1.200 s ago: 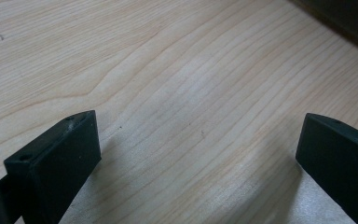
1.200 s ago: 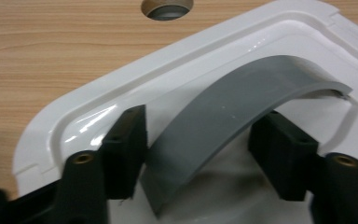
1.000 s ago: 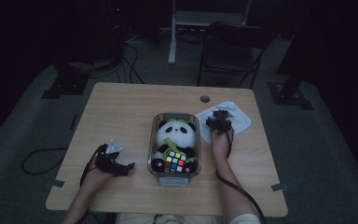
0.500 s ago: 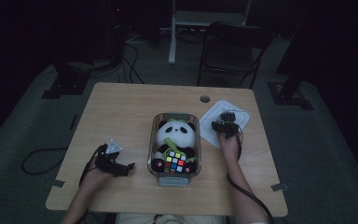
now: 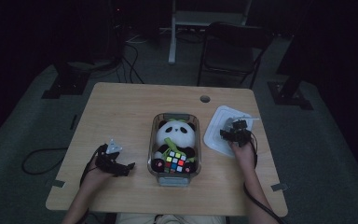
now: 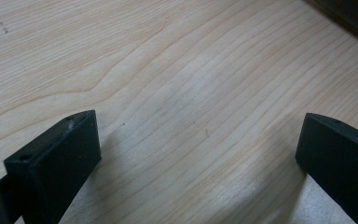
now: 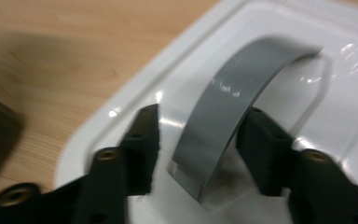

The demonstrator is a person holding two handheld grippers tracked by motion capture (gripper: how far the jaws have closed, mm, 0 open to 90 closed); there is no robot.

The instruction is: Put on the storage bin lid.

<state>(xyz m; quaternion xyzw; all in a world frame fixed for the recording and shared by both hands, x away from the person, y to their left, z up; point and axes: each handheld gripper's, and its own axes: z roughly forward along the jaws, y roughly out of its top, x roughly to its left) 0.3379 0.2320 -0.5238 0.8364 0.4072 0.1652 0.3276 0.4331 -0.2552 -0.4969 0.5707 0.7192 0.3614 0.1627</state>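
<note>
A clear glass container (image 5: 161, 119) stands at the table's middle, holding a panda plush (image 5: 179, 133) and a colourful puzzle cube (image 5: 175, 162). To its right lies a white lid (image 5: 216, 136) (image 7: 307, 51) with an arched grey handle (image 7: 242, 88). My right gripper (image 5: 235, 131) (image 7: 200, 149) is low over the lid and open, one jaw on each side of the handle with small gaps. My left gripper (image 5: 123, 166) (image 6: 198, 154) rests open on bare wood left of the container, with nothing between its jaws.
The wooden table (image 5: 121, 112) has a round cable hole (image 5: 205, 99) at the back. Behind the table are a dark chair (image 5: 233, 51) and a white stand (image 5: 209, 18). Cables trail on the floor (image 5: 37, 158) at the left.
My right gripper has shifted slightly right and toward the person, over the lid and around its handle. The left gripper has stayed put.
</note>
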